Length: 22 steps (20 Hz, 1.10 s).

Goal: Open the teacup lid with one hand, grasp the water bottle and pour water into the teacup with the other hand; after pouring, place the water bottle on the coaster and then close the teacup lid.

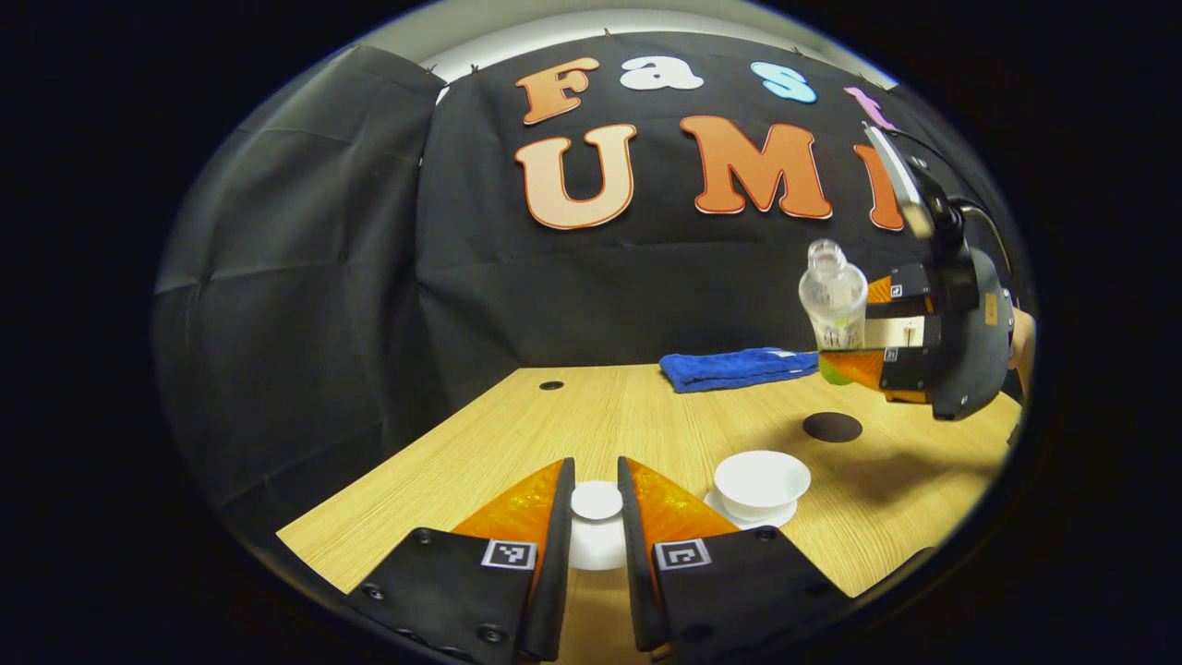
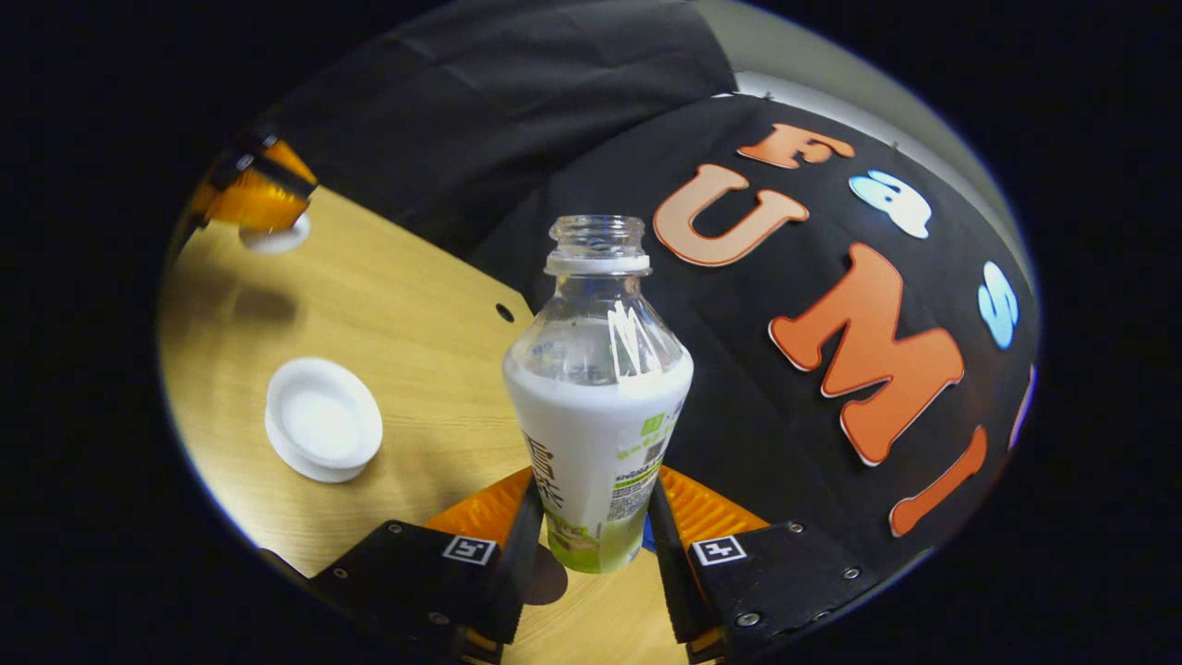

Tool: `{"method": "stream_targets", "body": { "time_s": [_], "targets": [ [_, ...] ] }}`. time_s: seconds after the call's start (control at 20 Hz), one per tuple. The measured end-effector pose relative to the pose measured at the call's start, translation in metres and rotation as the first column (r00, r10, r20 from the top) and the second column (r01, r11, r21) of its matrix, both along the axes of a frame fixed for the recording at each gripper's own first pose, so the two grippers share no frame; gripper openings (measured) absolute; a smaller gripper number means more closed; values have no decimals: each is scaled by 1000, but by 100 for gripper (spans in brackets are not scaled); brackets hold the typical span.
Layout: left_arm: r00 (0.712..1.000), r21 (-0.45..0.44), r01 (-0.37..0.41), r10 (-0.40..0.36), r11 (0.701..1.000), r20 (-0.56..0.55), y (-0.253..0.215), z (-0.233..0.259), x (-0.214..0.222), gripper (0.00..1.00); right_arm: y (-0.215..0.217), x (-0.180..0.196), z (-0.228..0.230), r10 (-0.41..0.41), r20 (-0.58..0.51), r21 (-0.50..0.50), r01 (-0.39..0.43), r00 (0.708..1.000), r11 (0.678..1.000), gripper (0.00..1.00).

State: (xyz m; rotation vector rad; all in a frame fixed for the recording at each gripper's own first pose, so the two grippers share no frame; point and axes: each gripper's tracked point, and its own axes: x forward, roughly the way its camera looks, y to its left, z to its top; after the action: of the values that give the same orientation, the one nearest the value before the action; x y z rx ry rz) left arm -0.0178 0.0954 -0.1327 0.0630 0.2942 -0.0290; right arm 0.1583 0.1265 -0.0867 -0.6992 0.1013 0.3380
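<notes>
My left gripper is shut on the white teacup lid, its fingers pressing the knob from both sides, and holds it above the table. To its right the white teacup stands uncovered on its saucer. Farther right, my right gripper holds the uncapped water bottle nearly upright in the air, above the dark round coaster. In the right gripper view, the right gripper is shut on the labelled lower body of the bottle. The open teacup lies lower left, the left gripper with the lid farther off.
A folded blue towel lies at the table's back edge by the black cloth wall. The wooden table has a small round hole near its back left. A hand holds the right gripper.
</notes>
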Motion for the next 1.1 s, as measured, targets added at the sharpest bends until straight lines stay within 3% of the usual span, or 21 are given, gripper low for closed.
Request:
{"method": "stream_targets", "body": {
  "time_s": [0.1,0.15,0.3,0.5,0.65,0.85,1.0,1.1],
  "targets": [
    [1000,-2,8,-8,1000,5,-6,2,1,36,-13,-2,7,-32,-29,107,35,999,994,63],
    [1000,-9,11,-11,1000,11,-9,1,1,33,-22,2,12,-46,-46,176,54,998,983,63],
    [999,-16,28,-27,999,16,-19,2,6,29,-31,8,16,-53,-103,355,86,993,931,63],
    [999,-27,41,-40,999,29,-31,5,10,33,-46,28,4,-87,-205,475,177,975,862,63],
    [998,-26,52,-52,998,26,-41,-2,12,29,-58,39,-7,-98,-275,519,234,956,823,63],
    [998,-35,61,-60,998,17,-49,-5,13,33,-60,46,-29,-97,-352,575,297,931,762,63],
    [998,-39,69,-68,997,13,-55,-5,16,29,-55,48,-45,-93,-396,559,320,914,765,63],
    [997,-43,71,-71,997,17,-57,-2,19,33,-54,47,-57,-90,-420,543,330,903,772,63]
  ]
}}
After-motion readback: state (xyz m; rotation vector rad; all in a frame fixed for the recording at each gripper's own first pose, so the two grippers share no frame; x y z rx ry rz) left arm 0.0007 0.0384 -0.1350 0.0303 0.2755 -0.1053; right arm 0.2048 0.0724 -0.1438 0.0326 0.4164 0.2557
